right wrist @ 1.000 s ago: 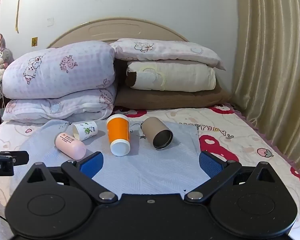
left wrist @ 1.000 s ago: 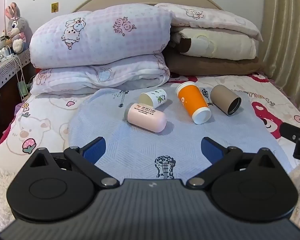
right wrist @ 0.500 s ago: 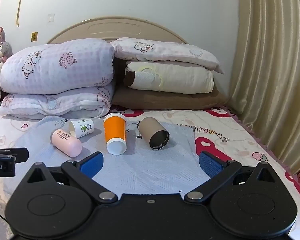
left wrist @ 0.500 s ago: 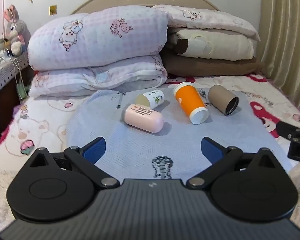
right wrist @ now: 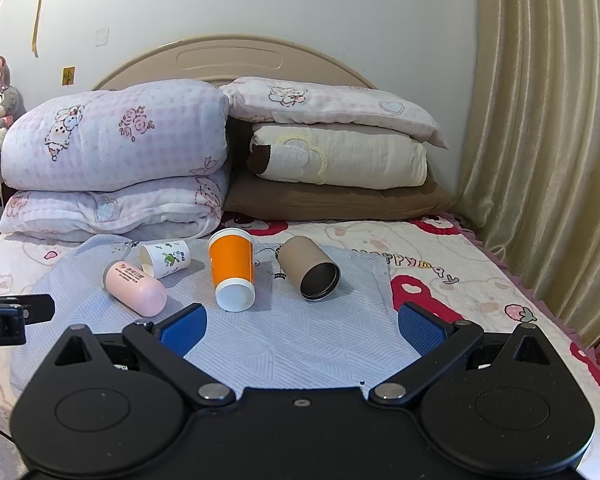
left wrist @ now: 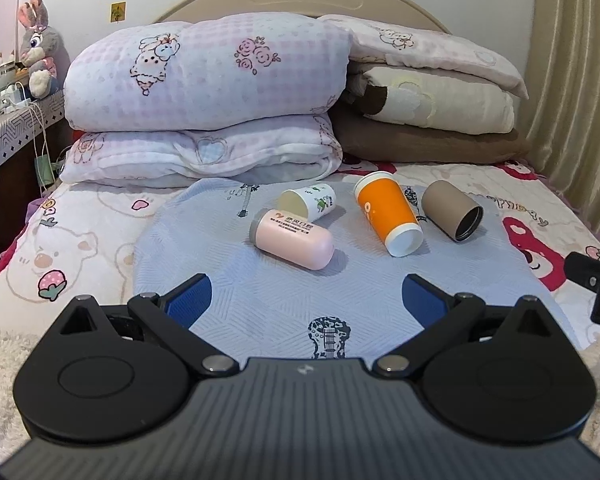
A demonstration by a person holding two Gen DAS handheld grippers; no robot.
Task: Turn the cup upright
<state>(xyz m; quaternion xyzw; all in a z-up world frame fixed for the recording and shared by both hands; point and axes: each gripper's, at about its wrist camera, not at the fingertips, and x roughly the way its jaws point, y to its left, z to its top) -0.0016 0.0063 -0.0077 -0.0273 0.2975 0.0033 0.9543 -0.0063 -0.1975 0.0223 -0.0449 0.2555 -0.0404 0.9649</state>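
Two black grippers with blue finger pads

The left gripper [left wrist: 306, 298] has a black ribbed body, two big round black discs, silver round screws and blue pads [left wrist: 188, 300]. The right gripper [right wrist: 300, 324] looks the same, but its body is smooth black with tiny specks, and its fingertips [right wrist: 420, 326] are blue too. White letters show on its neighbour's side.

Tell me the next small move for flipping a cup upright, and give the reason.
Probably ease the right hand-held gripper forward toward the brown cylindrical cup. All four cups lie on their sides on the grey-blue mat; both grippers are open and short of them, and the brown one lies nearest the right gripper's line.
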